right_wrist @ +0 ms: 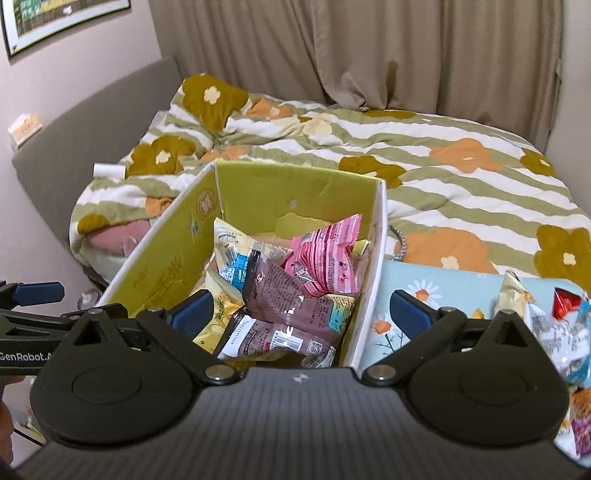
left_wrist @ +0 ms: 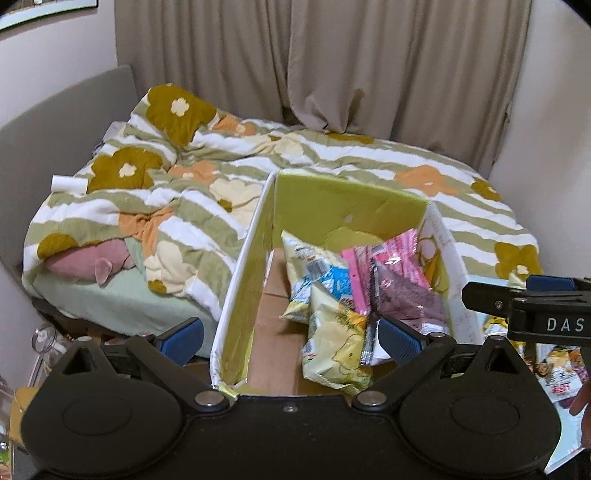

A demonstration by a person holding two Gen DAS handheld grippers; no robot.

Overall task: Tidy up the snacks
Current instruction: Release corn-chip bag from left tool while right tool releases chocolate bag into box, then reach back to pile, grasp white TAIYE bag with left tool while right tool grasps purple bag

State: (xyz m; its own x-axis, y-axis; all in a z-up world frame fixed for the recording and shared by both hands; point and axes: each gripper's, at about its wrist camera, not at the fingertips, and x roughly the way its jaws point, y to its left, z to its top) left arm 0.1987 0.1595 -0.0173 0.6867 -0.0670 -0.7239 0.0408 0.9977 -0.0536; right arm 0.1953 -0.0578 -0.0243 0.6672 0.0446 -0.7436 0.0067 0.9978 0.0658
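**Snacks gathered in the box, more waiting outside**

Snacks [right_wrist: 284,295] lie piled inside the green box [right_wrist: 295,192], corralled by its walls. Left gripper [left_wrist: 291,334] and right gripper [right_wrist: 301,312] hover spread, empty; loose packets [right_wrist: 550,325] remain on the right.

A rumpled striped quilt [left_wrist: 332,162] with big flowers is covering the bed, and beige curtains [right_wrist: 369,51] are hanging behind it. A pink cushion [left_wrist: 88,264] is peeking from under the quilt's near edge, a framed picture [right_wrist: 55,22] is hanging on the wall.
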